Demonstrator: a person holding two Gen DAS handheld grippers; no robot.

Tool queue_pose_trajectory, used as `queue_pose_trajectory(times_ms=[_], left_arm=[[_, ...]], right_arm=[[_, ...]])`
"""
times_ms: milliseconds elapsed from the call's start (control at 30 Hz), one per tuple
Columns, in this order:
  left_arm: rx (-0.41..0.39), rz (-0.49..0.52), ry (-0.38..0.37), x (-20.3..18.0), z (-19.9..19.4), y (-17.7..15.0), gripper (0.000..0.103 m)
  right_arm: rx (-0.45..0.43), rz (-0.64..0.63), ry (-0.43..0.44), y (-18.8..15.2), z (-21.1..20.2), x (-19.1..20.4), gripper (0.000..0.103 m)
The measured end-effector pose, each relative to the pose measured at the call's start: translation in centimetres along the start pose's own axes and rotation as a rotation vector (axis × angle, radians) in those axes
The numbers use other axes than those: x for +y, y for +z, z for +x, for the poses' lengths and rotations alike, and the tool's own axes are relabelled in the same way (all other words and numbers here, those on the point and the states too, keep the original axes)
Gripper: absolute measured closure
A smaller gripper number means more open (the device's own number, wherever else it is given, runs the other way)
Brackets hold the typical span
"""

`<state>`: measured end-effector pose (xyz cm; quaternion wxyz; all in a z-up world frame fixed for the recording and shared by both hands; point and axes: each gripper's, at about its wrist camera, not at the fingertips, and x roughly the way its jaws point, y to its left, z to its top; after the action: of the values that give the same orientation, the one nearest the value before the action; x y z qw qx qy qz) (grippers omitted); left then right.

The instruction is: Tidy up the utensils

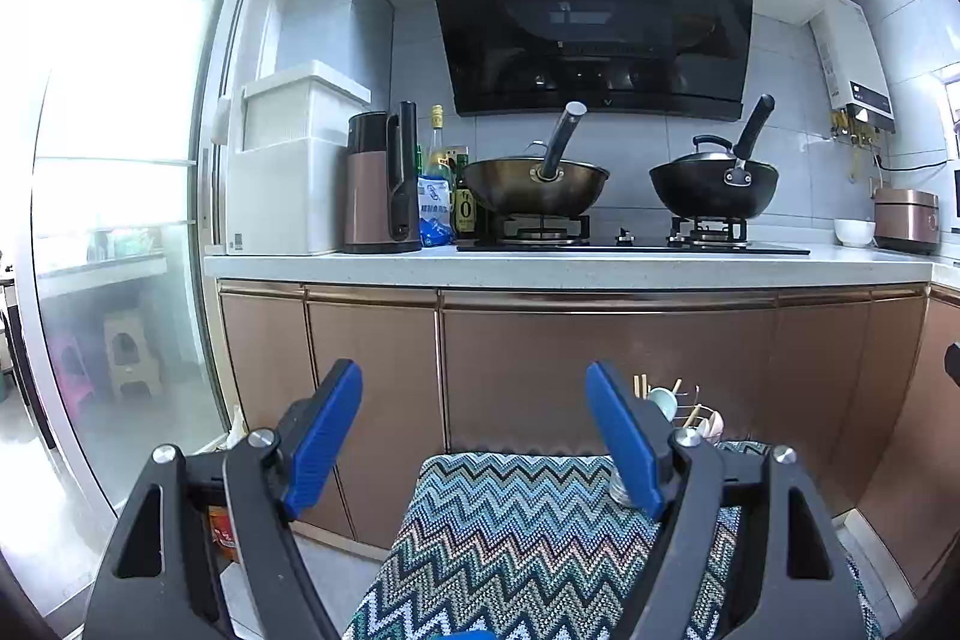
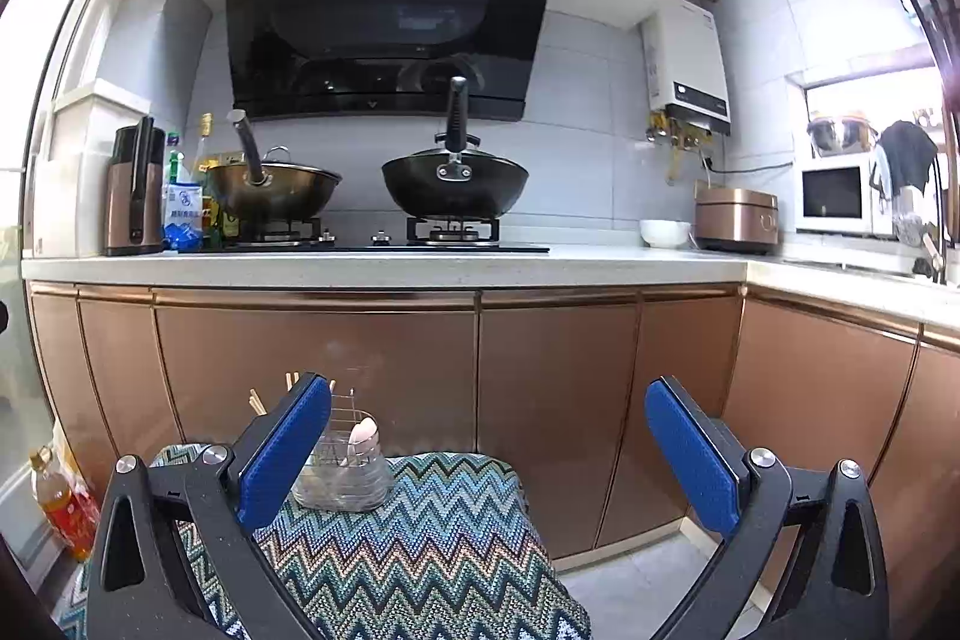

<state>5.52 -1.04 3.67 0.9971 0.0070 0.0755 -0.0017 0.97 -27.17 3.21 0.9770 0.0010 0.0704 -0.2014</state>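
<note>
I have both grippers raised in front of the kitchen counter (image 2: 384,268), and both are empty. My left gripper (image 1: 474,436) has its blue fingers (image 1: 324,436) spread wide, with nothing between them. My right gripper (image 2: 489,451) is also spread wide and holds nothing. Under them is a surface covered with a zigzag cloth (image 2: 432,538) in blue, green and white. The utensils are at the far edge of this cloth, inside a wire rack (image 2: 342,466) with a clear base. In the right view the rack stands just beside the left finger of my right gripper, partly hidden by it, and I see a white spoon (image 2: 364,433) in it and the tips of wooden chopsticks (image 2: 257,403) behind the finger. In the left view the same rack is at the right, behind the right finger of my left gripper, and there I can see a pale blue spoon (image 1: 660,397) and more chopsticks; how many pieces it holds I cannot tell. Behind, on the stove, stand two woks (image 2: 273,190) with black handles, and a black hood (image 2: 384,16) hangs above them. A bottle of oil (image 2: 60,508) stands on the floor at the left.
</note>
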Motion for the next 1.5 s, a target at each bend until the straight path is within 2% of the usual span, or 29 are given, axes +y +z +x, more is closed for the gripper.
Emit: queue_pose_trajectory(times_ms=[1100, 1500], left_arm=[[-0.014, -0.014, -0.005, 0.8, -1.0, 0.2, 0.027], [-0.007, -0.014, -0.007, 1.0, -0.8, 0.1, 0.027]], right_arm=[[-0.081, -0.106, -0.003, 0.9, -3.1, 2.6, 0.0], [-0.083, -0.112, 0.024, 0.8, -3.6, 3.4, 0.0]])
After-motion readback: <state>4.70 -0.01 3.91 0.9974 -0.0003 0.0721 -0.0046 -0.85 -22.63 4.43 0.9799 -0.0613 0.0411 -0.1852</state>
